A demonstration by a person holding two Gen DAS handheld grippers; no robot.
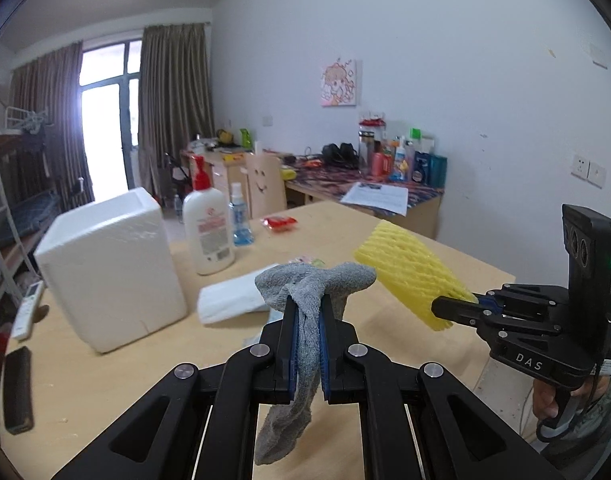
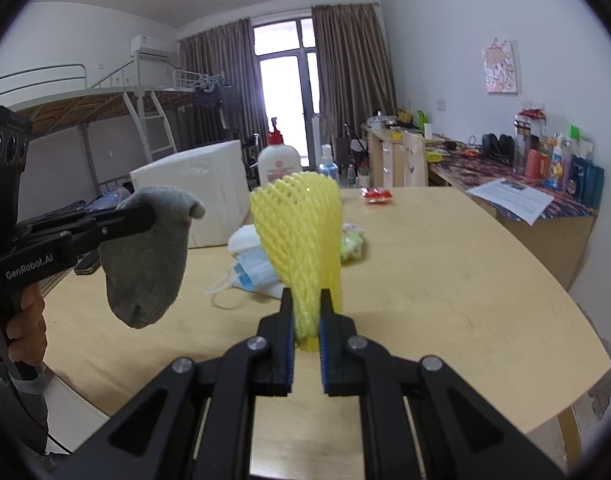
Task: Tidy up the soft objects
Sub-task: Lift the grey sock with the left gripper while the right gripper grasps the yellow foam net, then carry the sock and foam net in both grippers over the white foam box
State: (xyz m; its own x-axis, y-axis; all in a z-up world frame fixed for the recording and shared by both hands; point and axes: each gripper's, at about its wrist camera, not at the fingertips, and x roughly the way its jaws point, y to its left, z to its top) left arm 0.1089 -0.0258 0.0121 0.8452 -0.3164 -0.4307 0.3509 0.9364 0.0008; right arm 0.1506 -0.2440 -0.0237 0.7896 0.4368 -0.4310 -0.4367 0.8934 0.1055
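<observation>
Left wrist view, left tongs pinching grey sock, right tongs clamping raised yellow foam net

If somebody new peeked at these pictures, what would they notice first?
Probably the bright yellow foam net, pinched in the right gripper and held up above the wooden table. Next, the floppy grey sock dangling from the left gripper, with the big white foam box on the table behind.

"DAS" marks the right gripper; "GenRobot.AI" the left gripper.
</observation>
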